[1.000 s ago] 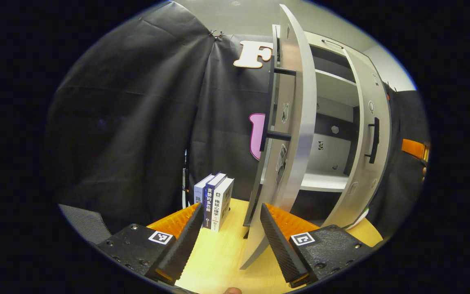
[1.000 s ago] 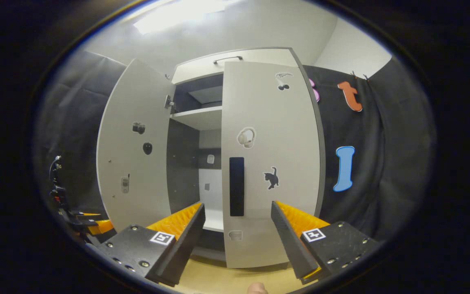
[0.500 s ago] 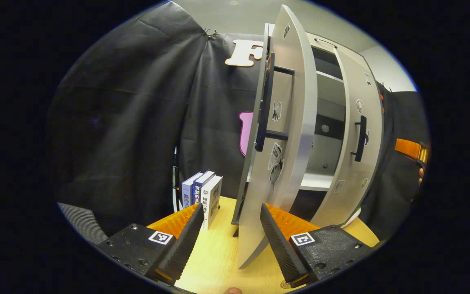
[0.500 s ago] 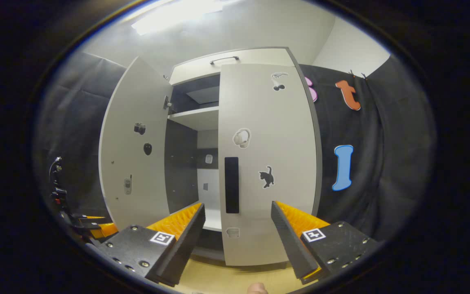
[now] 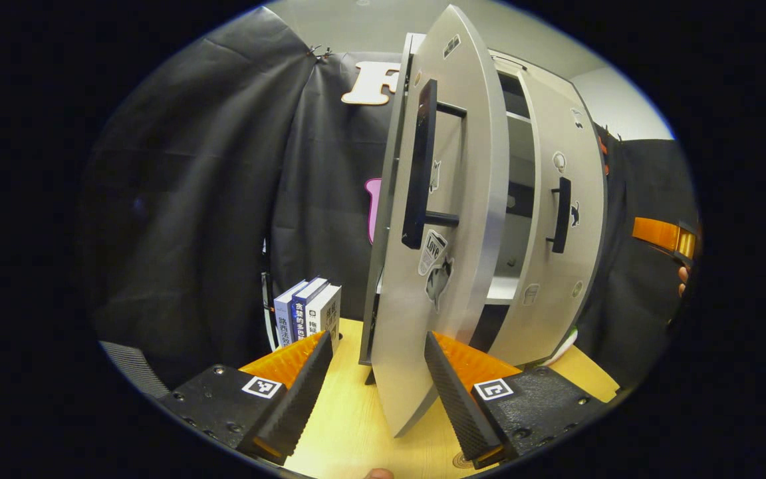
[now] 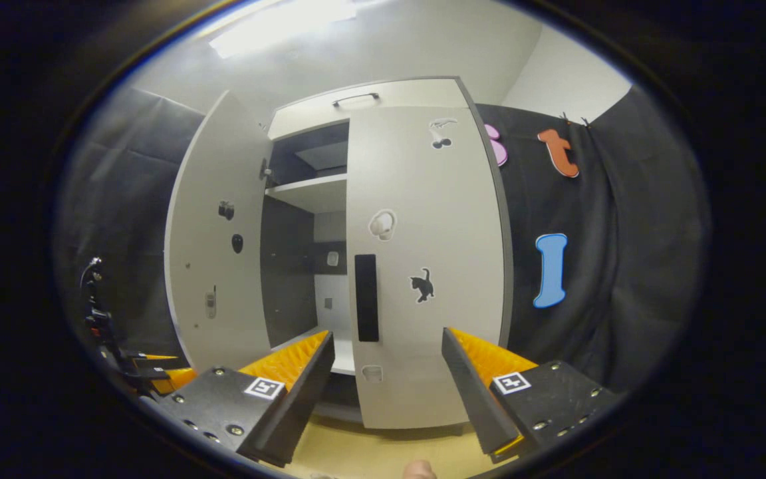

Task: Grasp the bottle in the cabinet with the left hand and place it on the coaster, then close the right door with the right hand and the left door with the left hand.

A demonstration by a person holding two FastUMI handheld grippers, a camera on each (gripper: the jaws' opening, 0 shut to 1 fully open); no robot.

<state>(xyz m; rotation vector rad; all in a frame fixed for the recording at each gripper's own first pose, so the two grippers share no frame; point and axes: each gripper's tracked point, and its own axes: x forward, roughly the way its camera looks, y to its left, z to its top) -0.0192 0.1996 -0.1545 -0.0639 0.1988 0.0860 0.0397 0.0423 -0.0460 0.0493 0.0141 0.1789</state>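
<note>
The white cabinet (image 6: 363, 100) has its right door (image 6: 429, 219) almost flat against the front. Its left door (image 6: 213, 233) stands wide open. In the left gripper view the left door (image 5: 449, 199) is nearly edge-on, with its black handle (image 5: 419, 163) on the face turned toward me. My left gripper (image 5: 376, 392) is open, and the door's lower corner sits between its fingers. My right gripper (image 6: 386, 392) is open in front of the right door, below its handle (image 6: 366, 297). A white and green object (image 5: 566, 346) peeks out behind the right door (image 5: 556, 226).
Three books (image 5: 306, 309) stand upright on the wooden table (image 5: 350, 412), left of the cabinet. The left gripper (image 6: 140, 366) shows far left in the right gripper view. The right gripper (image 5: 665, 236), with fingertips on it, shows at the right edge of the left gripper view.
The right door has swung further toward shut. My left gripper has shifted round the left door, so more of its outer face and handle shows. Both grippers stayed open.
</note>
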